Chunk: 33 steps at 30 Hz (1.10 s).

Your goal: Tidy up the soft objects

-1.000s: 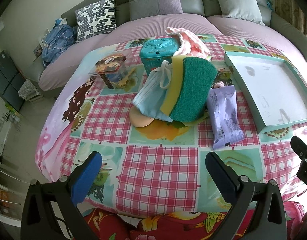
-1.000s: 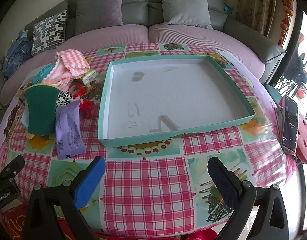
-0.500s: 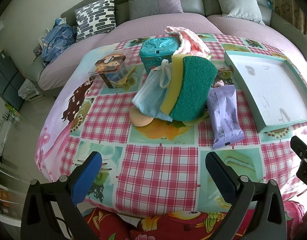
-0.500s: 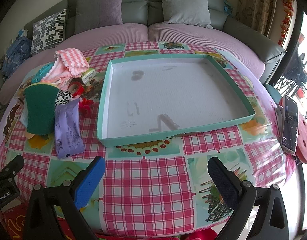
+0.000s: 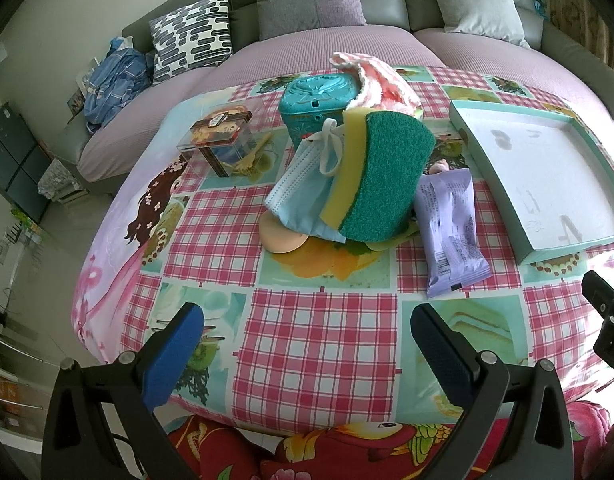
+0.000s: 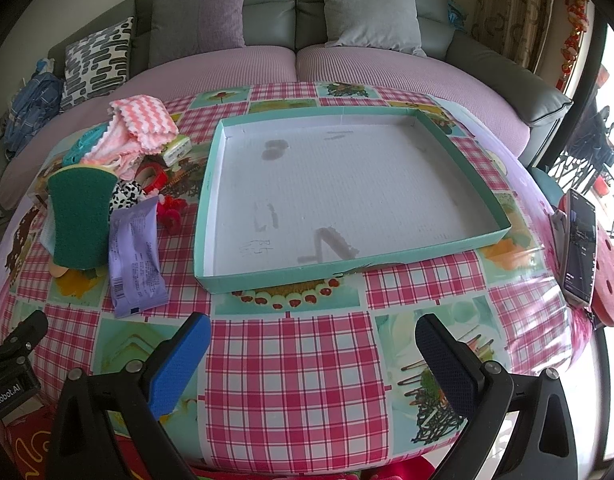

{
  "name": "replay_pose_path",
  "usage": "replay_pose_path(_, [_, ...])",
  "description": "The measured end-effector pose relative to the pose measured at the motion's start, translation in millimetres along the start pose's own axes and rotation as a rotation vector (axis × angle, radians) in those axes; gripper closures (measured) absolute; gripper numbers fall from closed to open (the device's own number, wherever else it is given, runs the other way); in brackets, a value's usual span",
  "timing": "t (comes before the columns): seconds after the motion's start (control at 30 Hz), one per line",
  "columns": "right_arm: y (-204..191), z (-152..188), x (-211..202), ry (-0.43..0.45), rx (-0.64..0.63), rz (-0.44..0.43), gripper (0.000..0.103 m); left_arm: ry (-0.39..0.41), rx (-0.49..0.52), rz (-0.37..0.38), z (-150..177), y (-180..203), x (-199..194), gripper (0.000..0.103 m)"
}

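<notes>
Ahead, bare cloth (image 6: pixel 299 360) before tray (image 6: pixel 267 280).

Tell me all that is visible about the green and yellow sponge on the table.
The sponge has a dark green scouring face and a yellow foam layer behind it, with rounded corners. It stands nearly upright, tilted, in the pile of things. The light blue face mask lies against its yellow side; the purple packet lies close beside it. Neither gripper touches it.

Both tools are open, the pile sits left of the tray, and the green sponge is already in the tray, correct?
Not quite. The green sponge is not in the tray; the right wrist view shows it propped in the pile beside it. Both the left tool and right tool are open.
</notes>
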State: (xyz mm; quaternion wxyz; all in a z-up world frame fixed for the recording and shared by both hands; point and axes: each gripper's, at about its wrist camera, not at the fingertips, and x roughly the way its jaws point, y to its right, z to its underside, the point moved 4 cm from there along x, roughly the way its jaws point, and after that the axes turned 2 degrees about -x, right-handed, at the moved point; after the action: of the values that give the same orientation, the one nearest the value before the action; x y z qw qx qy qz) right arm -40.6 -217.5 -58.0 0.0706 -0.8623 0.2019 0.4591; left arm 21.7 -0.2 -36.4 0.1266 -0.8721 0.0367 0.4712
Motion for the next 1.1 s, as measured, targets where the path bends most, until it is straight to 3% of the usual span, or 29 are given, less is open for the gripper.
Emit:
replay_pose_path(0.27, [0.3,1.0,0.6,0.004,-0.001,0.0,0.0,-0.002,-0.008,0.01,-0.5,-1.5,-0.7,0.0])
replay_pose_path(0.4, [0.3,-1.7,-3.2,0.006,0.003,-0.014,0.0,-0.023,-0.031,0.084,-3.7,-5.0,0.3,0.0])
replay_pose_path(0.53, [-1.4,-7.7,-7.7,0.015,0.006,-0.052,0.0,-0.016,-0.068,0.163,-19.8,-12.4,1.9,0.0])
replay_pose_path(0.87, [-32.4,-49.5,-18.8,0.077,-0.034,-0.16,0.0,0.043,-0.168,0.257,-75.1,-32.0,0.7,0.0])
replay_pose_path(1.1, [-56.6,-66.0,-8.9,0.044,-0.1,-0.223,0.0,-0.016,-0.19,0.247,-90.6,-29.2,15.4,0.0])
